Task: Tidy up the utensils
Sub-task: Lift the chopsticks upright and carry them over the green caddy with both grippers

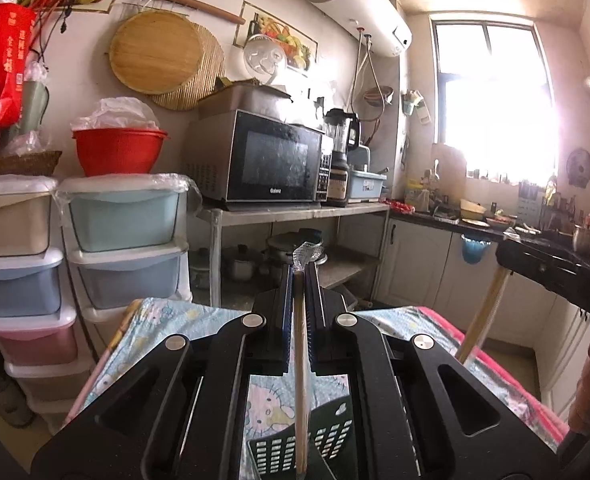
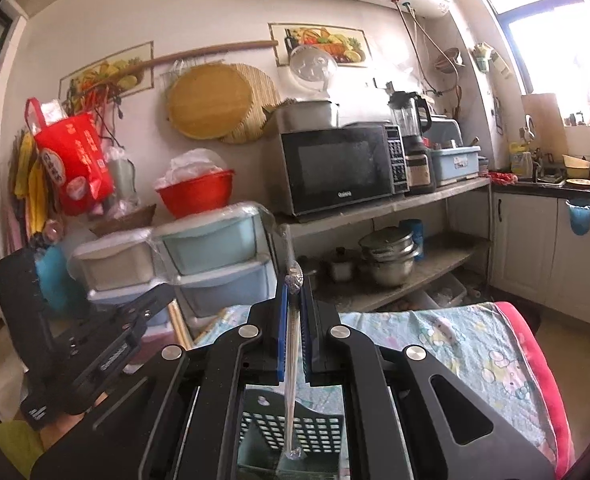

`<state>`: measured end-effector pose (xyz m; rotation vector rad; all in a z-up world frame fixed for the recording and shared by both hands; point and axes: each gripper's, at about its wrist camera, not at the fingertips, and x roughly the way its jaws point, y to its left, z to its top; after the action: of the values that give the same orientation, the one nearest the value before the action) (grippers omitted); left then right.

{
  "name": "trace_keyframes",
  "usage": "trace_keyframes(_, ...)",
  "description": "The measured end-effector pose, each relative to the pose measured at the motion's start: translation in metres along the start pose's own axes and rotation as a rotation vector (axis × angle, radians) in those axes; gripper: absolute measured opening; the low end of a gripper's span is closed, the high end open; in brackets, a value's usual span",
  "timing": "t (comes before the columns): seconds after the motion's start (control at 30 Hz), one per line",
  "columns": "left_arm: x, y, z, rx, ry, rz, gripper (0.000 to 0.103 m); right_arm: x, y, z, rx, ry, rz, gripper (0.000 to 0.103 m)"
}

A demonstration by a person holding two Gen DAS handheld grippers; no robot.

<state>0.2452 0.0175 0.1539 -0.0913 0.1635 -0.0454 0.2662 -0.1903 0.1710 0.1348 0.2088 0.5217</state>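
Observation:
My left gripper [image 1: 303, 270] is shut on a wooden chopstick in a clear wrapper [image 1: 301, 360]. The chopstick runs from the fingertips down to a dark perforated utensil basket [image 1: 331, 440] on the table below. My right gripper [image 2: 295, 282] is shut on a thin pale stick in clear plastic [image 2: 291, 380], whose lower end hangs over the same basket [image 2: 319, 426]. Each gripper shows in the other's view: the right gripper [image 1: 555, 270] with its stick [image 1: 481, 320] at the right, the left gripper [image 2: 95, 344] at the left.
The table wears a cartoon-print cloth [image 1: 175, 320] with a pink edge [image 2: 535, 360]. Behind it stand stacked plastic drawers [image 1: 123, 216], a red bowl [image 1: 115, 152], a microwave [image 1: 275, 164] on a metal shelf with pots [image 2: 387, 260] below, and a cluttered counter [image 1: 495, 224] under the window.

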Motion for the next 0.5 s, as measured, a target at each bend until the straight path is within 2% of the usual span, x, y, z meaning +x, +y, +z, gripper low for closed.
trace_keyframes(0.2, 0.004, 0.005, -0.018, -0.019, 0.027, -0.031, 0.004, 0.018, -0.006, -0.019, -0.014, 0.024, -0.056, 0.006)
trace_keyframes(0.5, 0.007, 0.011, -0.035, -0.022, 0.083, -0.040, 0.004, 0.029, -0.009, -0.036, 0.003, 0.061, -0.070, 0.007)
